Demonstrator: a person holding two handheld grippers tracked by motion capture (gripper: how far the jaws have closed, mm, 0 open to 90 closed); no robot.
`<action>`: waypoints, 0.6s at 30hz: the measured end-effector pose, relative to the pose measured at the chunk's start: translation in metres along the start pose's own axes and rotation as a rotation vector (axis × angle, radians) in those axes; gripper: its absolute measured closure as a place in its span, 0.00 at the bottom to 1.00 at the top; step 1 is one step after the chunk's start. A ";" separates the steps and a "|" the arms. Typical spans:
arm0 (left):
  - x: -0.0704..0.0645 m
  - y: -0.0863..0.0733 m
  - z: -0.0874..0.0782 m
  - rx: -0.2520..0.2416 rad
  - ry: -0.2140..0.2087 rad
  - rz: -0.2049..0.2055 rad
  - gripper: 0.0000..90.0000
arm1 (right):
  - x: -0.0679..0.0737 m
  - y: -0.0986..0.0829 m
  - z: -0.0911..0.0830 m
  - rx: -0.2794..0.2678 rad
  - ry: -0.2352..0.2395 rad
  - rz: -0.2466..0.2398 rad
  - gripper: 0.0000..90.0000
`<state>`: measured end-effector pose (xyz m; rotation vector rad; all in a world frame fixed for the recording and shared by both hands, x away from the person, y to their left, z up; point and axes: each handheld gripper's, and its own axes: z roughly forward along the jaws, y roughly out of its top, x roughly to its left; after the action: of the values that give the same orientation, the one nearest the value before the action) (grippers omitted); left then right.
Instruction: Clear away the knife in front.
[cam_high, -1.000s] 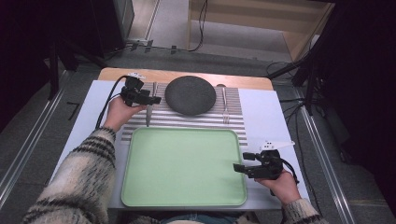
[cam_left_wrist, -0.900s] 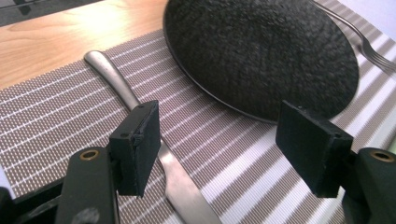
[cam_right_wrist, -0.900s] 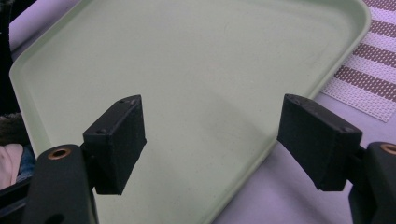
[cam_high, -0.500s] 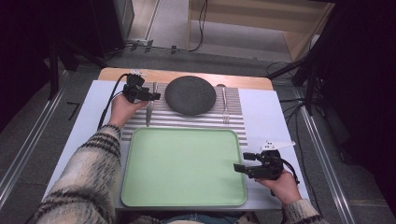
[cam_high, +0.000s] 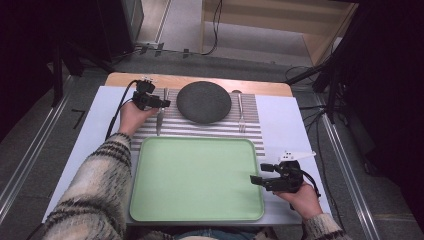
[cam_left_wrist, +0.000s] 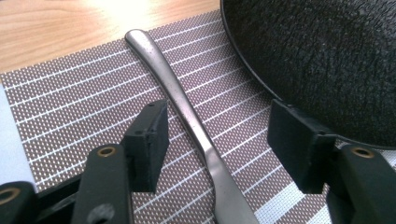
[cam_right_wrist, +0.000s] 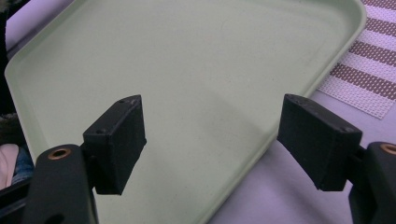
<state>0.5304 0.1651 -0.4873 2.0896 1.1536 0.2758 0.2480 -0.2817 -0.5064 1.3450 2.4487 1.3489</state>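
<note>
**Risk of a skidding knife**

Left claw (cam_left_wrist: 215, 140) spread wide astride the knife (cam_left_wrist: 187, 112) on the striped placemat (cam_left_wrist: 70, 107), just beside the dark plate (cam_left_wrist: 327, 56). Could nudge the plate or pinch off-centre. Right claw (cam_right_wrist: 210, 144) released above the green tray (cam_right_wrist: 187, 60).

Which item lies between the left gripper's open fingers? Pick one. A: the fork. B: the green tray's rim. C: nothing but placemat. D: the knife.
D: in the left gripper view the knife runs on the striped placemat between the open left gripper, beside the dark plate.
</note>
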 end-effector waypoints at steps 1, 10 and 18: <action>0.000 0.000 0.000 0.004 -0.002 -0.002 0.48 | 0.000 0.000 0.000 0.000 0.000 0.001 0.24; -0.003 -0.002 0.007 0.057 0.034 -0.041 0.65 | 0.000 0.000 0.000 0.006 -0.002 -0.005 0.24; -0.005 -0.003 0.012 0.089 0.094 -0.050 0.77 | 0.000 0.000 0.001 0.009 -0.006 -0.008 0.24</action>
<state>0.5318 0.1559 -0.4971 2.1413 1.2940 0.3068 0.2482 -0.2813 -0.5070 1.3378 2.4569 1.3311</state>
